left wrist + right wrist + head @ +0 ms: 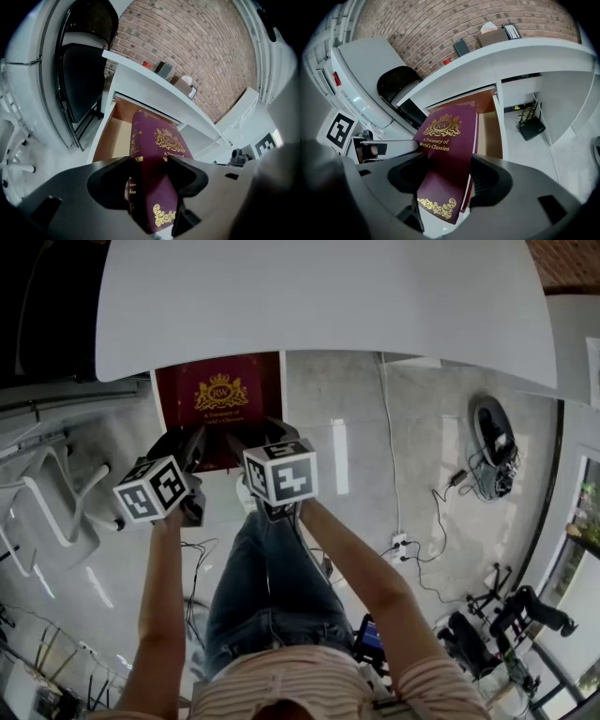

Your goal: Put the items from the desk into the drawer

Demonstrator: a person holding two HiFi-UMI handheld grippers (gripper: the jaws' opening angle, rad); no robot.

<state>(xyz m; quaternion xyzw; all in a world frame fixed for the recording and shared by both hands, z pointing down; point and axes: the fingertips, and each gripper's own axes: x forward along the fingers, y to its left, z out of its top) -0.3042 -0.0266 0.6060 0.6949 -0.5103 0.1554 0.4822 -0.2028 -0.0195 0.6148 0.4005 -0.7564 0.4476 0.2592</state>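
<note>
Dark jaws of the left tool (149,164) and the right tool (446,161) are both clenched on the near end of a maroon hardcover book with gold lettering (447,126), side by side. Its far end reaches over the open drawer with a pale wooden bottom (110,138), just under the white counter (319,296). Whether the book touches the drawer cannot be told. From the head view, the counter's edge hides the book's far end. A black folding chair (79,79) stands left of the drawer.
</note>
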